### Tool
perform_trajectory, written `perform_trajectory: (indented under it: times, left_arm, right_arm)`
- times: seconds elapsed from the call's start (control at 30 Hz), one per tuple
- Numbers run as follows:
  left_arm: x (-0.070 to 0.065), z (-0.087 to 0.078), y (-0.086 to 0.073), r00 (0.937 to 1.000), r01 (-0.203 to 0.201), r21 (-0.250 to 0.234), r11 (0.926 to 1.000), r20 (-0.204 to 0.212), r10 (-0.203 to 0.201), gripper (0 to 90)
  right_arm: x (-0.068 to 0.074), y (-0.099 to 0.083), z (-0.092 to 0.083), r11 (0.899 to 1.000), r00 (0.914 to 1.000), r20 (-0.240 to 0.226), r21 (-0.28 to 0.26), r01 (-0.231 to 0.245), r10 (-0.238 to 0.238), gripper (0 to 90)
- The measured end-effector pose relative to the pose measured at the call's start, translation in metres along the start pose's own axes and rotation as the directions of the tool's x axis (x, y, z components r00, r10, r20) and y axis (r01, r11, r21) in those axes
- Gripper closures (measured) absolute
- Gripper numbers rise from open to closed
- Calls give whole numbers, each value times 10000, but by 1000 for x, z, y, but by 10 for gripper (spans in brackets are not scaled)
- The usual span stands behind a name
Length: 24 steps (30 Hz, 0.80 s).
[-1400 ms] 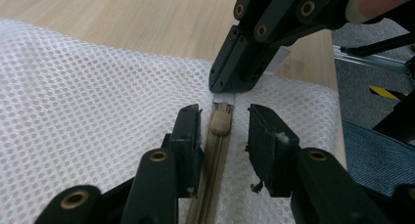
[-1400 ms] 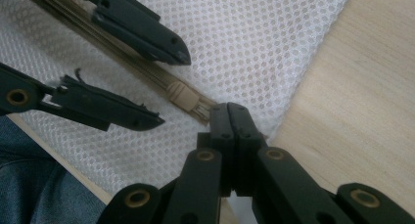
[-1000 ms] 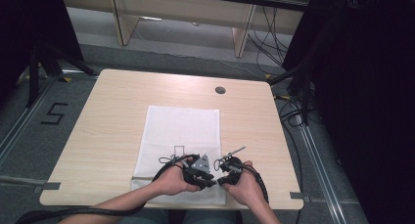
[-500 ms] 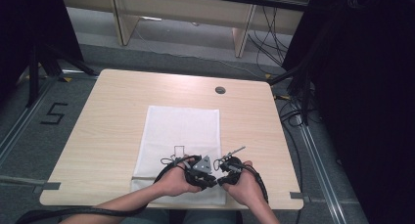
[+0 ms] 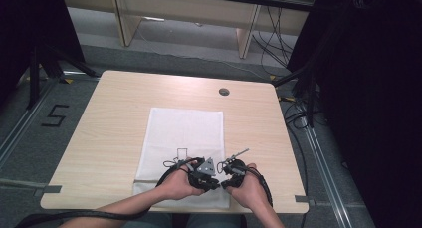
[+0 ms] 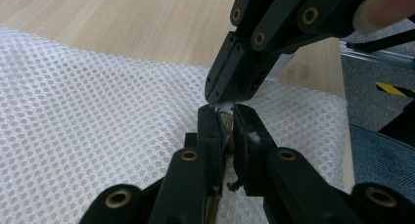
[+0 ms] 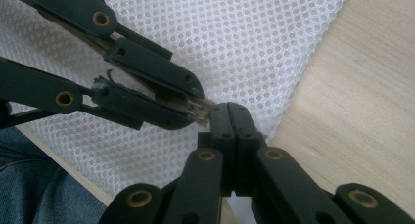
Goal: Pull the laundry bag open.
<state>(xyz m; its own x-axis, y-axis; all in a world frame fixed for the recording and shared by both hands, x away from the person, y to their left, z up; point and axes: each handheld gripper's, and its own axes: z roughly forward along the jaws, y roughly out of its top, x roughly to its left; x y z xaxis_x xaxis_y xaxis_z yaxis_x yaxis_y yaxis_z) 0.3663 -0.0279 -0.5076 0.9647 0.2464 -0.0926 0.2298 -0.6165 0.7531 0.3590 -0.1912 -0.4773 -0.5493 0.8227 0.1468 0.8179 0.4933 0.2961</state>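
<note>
- Mesh cloth (image 5: 181, 138) lies flat on the wooden table (image 5: 109, 113), a white sheet full of small holes, with both grippers over its near edge.
- Left hand (image 5: 176, 185) comes in from the bottom of the high view and carries the left gripper (image 5: 215, 182), which sits just left of the other one.
- In the left gripper view the left gripper (image 6: 225, 117) has its jaws drawn almost together; they have just been closing, and a small brownish tuft (image 6: 226, 120) is pinched between the tips.
- The cloth (image 6: 98, 116) spreads out to the left of these jaws and beyond them, and bare table wood (image 6: 122, 23) shows past its far edge.
- Right at the tips of the left jaws, from above, the right gripper (image 6: 221, 100) comes down with its jaws pressed together, a pale sliver at its tip.
- In the right gripper view the right gripper (image 7: 229, 112) has its jaws tight against each other with no gap; whether they hold anything I cannot tell.
- The left gripper (image 7: 199, 106) reaches in from the upper left there, its tips touching the right jaws, with the tuft (image 7: 200, 109) sticking out between them.
- The cloth (image 7: 235, 43) lies under and beyond both pairs of jaws, and the table (image 7: 362, 101) shows to their right.
- Right hand (image 5: 249, 188) holds the right gripper (image 5: 224, 180) near the cloth's near right corner.
</note>
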Motion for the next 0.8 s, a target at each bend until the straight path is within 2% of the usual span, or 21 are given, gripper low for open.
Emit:
perform_trajectory:
  times: [0.07,0.1,0.13,0.17,0.23,0.3,0.33,0.4,0.43,0.5,0.53,0.63,0.67,0.7,0.8]
  left_arm:
    - [-1,0,-1,9999,151,2,9999,-32,-151,819]
    - [-1,-1,-1,9999,145,20,9999,-19,-145,819]
    - [-1,-2,0,10000,-47,40,10000,-47,47,820]
    - [-2,-3,-1,10000,62,20,10000,-27,-62,820]
    - [-1,-5,0,10000,-60,14,10000,-36,60,820]
    - [0,-6,-2,9998,174,-86,9998,66,-174,819]
    - [0,-6,-3,9998,174,-103,9998,26,-174,819]
    - [0,-6,-4,9998,219,-129,9997,23,-219,819]
    - [1,-7,-4,9999,71,-149,9999,81,-69,820]
    - [1,-7,-3,9999,79,-141,9999,71,-78,819]
    - [0,-7,-4,9999,156,-136,9998,48,-156,820]
    - [-1,-7,-3,10000,71,-125,9999,24,-71,820]
    - [0,-7,-3,9999,-107,-135,9999,44,107,819]
    - [-1,-7,-3,10000,72,-151,9999,24,-72,819]
    - [-1,-10,-3,10000,-7,-87,10000,10,7,820]
  right_arm:
    - [-2,0,1,9994,9996,29,-149,298,-297,900]
    - [-2,0,1,9995,9997,10,-163,261,-260,900]
    - [-3,0,1,9995,9996,-43,-159,277,-278,900]
    - [-2,0,1,9997,9998,-12,-148,216,-216,900]
    - [-3,0,1,9998,9998,62,-25,207,-207,900]
    - [-3,1,1,10000,10000,6,-38,4,-4,900]
    - [-4,1,1,9999,9999,-120,-98,112,-114,900]
    - [-3,1,1,10000,9999,-104,-15,-10,10,900]
    - [-2,1,0,10000,9999,-69,32,-91,91,900]
    - [-2,1,1,10000,10000,-72,-39,25,-25,900]
    - [-2,1,0,9999,9999,-73,37,-101,101,900]
    - [-3,0,2,9998,10000,-68,-180,0,-1,900]
    - [-4,0,1,9999,9999,-108,-117,106,-107,900]
    - [-4,0,1,9998,9999,-116,-149,104,-106,900]
    - [-4,0,1,9999,9999,-101,-124,69,-70,900]
